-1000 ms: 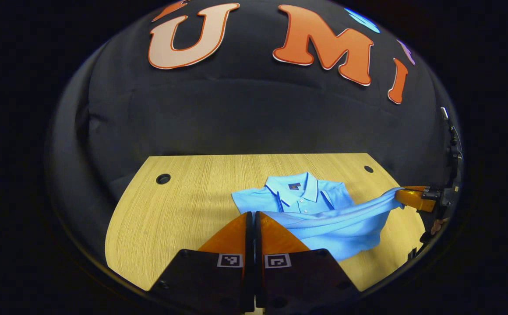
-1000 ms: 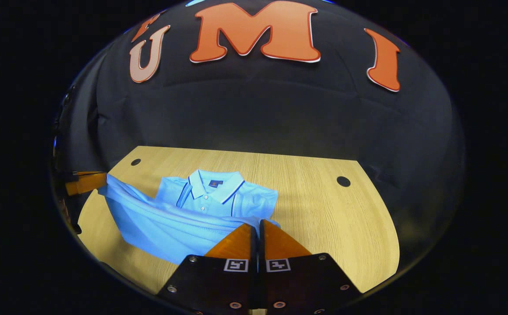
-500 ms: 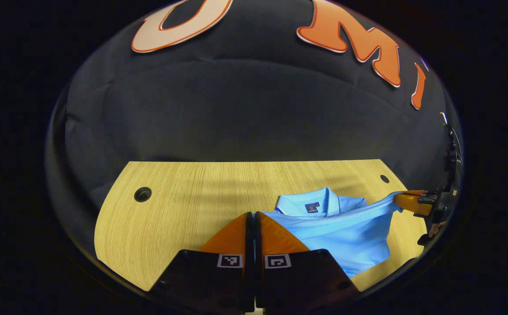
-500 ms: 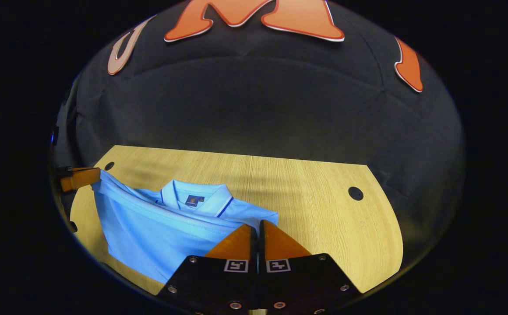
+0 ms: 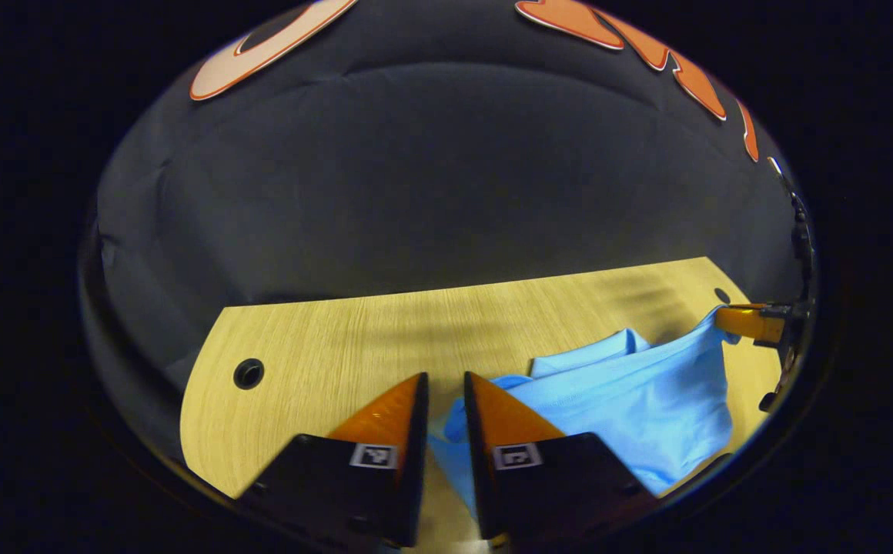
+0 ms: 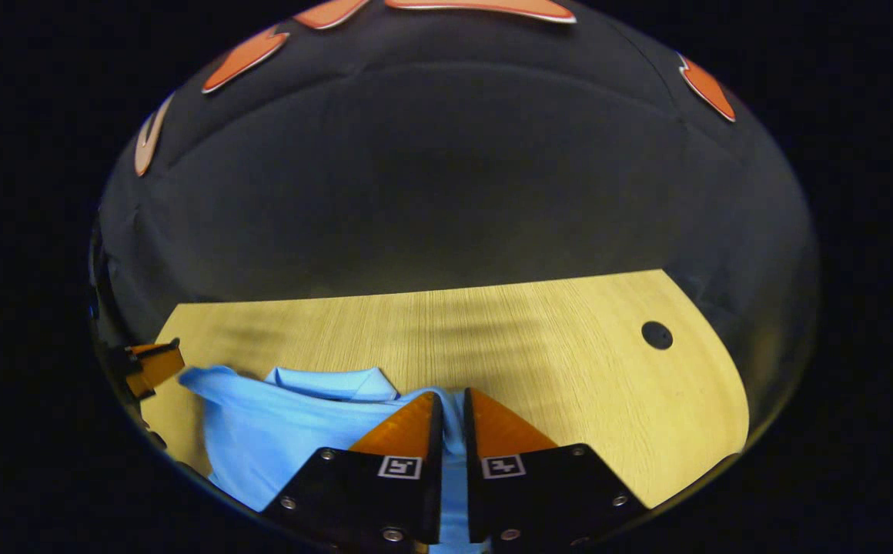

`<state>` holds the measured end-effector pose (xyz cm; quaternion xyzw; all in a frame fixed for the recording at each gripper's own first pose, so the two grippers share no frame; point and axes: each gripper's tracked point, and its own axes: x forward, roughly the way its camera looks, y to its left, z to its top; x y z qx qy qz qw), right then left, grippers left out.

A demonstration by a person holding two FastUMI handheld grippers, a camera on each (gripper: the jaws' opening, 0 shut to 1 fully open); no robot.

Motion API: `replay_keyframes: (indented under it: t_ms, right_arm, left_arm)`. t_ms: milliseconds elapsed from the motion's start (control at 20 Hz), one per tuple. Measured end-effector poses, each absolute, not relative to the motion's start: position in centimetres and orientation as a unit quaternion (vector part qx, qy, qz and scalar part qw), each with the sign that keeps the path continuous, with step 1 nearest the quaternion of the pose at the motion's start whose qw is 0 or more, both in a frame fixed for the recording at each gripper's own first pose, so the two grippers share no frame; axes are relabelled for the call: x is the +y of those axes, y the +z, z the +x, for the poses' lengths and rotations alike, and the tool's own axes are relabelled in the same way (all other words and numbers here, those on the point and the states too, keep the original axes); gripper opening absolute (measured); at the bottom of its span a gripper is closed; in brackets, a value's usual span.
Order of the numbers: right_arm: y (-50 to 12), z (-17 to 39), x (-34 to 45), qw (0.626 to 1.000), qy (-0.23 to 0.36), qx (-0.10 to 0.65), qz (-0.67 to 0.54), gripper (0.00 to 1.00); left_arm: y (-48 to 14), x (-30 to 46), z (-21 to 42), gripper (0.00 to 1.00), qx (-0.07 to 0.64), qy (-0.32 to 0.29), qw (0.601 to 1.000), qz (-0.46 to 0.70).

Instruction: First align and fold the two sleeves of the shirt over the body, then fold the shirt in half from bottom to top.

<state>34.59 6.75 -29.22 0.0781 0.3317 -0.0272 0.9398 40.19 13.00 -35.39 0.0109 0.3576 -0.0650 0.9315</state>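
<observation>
Left gripper (image 5: 444, 385) parted, shirt (image 5: 631, 392) on table (image 5: 323, 354)

Plain light-blue shirt (image 5: 631, 392) — pale yellow wood-grain table (image 5: 354, 338).

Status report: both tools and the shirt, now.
Left tool open, hem between its fingers. Right tool slightly open, cloth in the gap. Shirt folded bottom to top, collar nearly covered. Table beyond, nothing in the way.

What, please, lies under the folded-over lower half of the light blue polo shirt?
Under the light blue polo shirt flap, only its collar peeks out at the far edge, resting on the pale wooden table. The placket and folded sleeves are covered.
</observation>
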Motion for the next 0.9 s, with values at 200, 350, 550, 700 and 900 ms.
replay_keyframes:
  t_ms: [200,350,550,700,900]
  right_arm:
    - [-26.9,33.7,6.2,0.948,-0.017,0.314,0.052,0.62]
    - [-24.4,31.6,6.1,0.951,-0.006,0.303,0.056,0.86]
    - [-21.3,28.1,6.2,0.961,0.028,0.272,0.039,0.95]
    - [-19.1,25.1,6.2,0.968,0.043,0.247,0.019,0.98]
    - [-15.3,20.3,6.0,0.975,0.06,0.213,0.027,0.97]
  left_arm:
    - [-34.0,13.8,38.1,0.85,0.365,-0.055,0.929,-0.021]
    - [-31.4,14.0,36.4,0.93,0.353,-0.05,0.933,-0.041]
    - [-27.5,14.3,33.4,1.0,0.317,-0.052,0.947,0.002]
    - [-24.0,13.6,30.2,1.0,0.295,-0.047,0.954,0.006]
    - [-19.4,12.6,26.0,1.0,0.265,-0.04,0.963,-0.004]
